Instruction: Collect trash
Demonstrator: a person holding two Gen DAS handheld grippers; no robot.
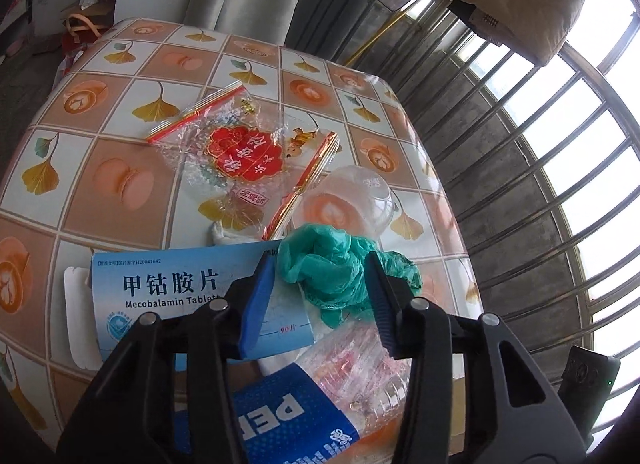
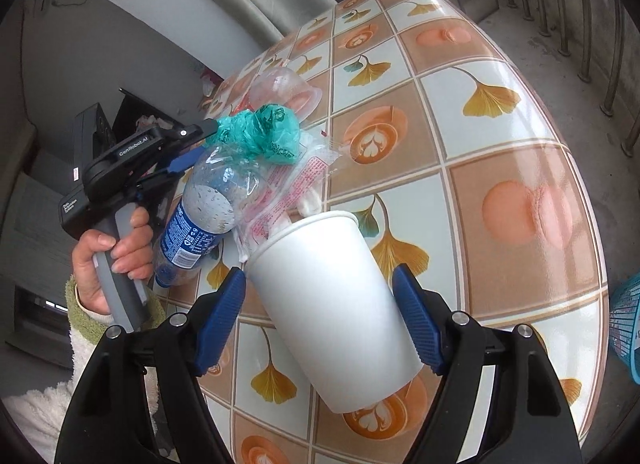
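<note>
The left gripper [image 1: 320, 264] was clenched on a crumpled green plastic bag [image 1: 336, 284], which sat at its fingertips above the heap of rubbish near the table's [image 1: 120, 103] near edge. In the right wrist view the bag looked raised clear of the Pepsi bottle [image 2: 208, 199] beneath it. To do this step well, I judged, the grip should stay firm on the bunched middle of the bag, since thin film slips and trails. It should also come away straight up, so that it does not drag along the printed clear wrapper [image 1: 360, 368] lying just beside it. Left of the bag lay the Mecobalamin Tablets box [image 1: 180, 288], closed and flat (whether anything was inside could not be told), with a white tray-like piece [image 1: 76, 304] under its far left end. Beyond them a clear zip bag with a red label [image 1: 224, 143] lay flat on the table and looked empty, and a clear plastic cup [image 1: 352, 199] on its side seemed to hold nothing. The bottle lay on its side, droplets inside its wall and no liquid visible. Further right, the right gripper [image 2: 320, 304] grasped a white paper cup [image 2: 332, 304], tilted with its rim pointing away toward the heap and touching the wrapper. Its inside was hidden, so its contents could not be told. At the far right edge a blue basket [image 2: 628, 328] stood beside the table, likely where the trash belonged.
</note>
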